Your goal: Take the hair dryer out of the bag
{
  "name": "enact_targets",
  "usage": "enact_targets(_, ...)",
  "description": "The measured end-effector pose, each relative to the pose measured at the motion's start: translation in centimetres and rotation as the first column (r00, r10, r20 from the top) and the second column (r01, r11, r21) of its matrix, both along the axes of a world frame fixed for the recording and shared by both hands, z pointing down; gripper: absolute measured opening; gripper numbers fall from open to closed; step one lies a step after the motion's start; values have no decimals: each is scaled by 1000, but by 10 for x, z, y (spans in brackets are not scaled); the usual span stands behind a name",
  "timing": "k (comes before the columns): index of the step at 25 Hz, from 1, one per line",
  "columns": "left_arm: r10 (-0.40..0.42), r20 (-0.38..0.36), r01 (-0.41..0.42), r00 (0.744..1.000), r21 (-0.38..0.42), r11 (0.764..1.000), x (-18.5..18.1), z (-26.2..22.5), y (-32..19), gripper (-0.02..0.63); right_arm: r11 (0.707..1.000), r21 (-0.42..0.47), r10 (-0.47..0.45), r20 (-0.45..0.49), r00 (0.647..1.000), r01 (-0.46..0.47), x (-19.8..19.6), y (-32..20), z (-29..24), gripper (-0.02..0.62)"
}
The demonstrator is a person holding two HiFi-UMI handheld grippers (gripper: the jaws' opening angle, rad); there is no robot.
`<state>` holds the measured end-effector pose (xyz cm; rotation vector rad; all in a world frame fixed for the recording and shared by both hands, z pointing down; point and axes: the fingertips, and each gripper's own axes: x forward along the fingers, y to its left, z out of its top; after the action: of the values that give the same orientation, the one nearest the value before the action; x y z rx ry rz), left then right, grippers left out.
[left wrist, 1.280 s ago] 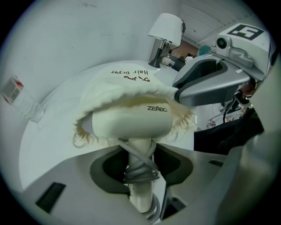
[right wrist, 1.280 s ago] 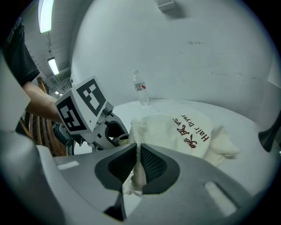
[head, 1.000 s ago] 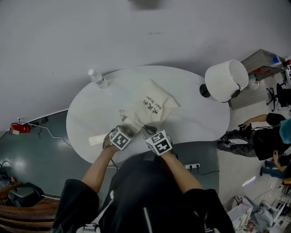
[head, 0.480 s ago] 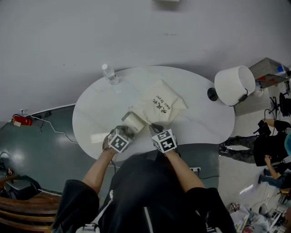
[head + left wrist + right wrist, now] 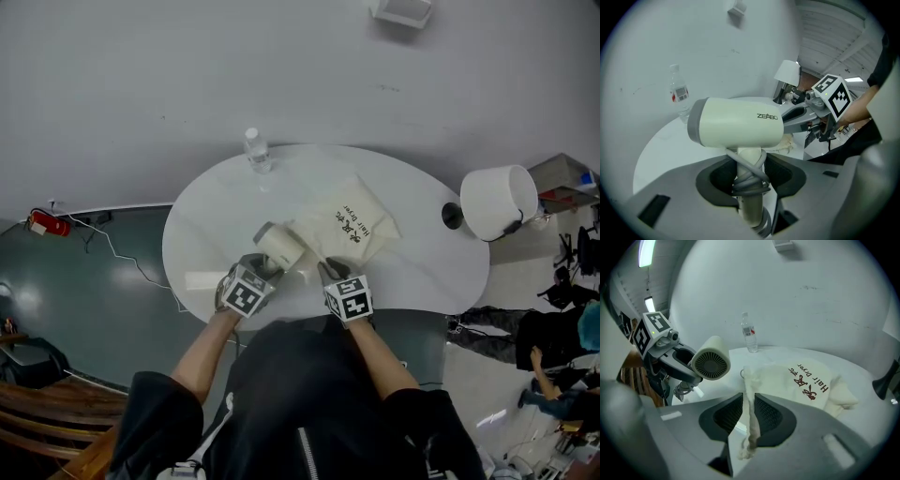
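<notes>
Since your left gripper [image 5: 749, 183] clamps the hair dryer [image 5: 278, 246] by its cord-wound handle, above the table [image 5: 206, 244] left of the bag [image 5: 801, 380], expect a stiff, top-heavy load; your right gripper [image 5: 749, 416] jaws, just opened wider, loosely flank the limp bag edge.

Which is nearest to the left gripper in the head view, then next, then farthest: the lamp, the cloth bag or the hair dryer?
1. Hair dryer, held in the left gripper's jaws.
2. Cloth bag, just right of it on the table.
3. Lamp, at the table's far right end.
</notes>
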<state>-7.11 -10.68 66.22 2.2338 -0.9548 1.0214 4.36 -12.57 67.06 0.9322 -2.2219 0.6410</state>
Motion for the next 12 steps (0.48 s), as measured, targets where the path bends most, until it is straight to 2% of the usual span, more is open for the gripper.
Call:
enact_targets(9,-80,-36,82,996,62,995,-21,-17,-10,185,994,98,38,74,997,-45,-5,-15,-39,67)
enact_targets(12,-107,-60,113,992,101,988,-23,-30,-17,186,985,155,64,99,993,-79,0,-23,-58,15)
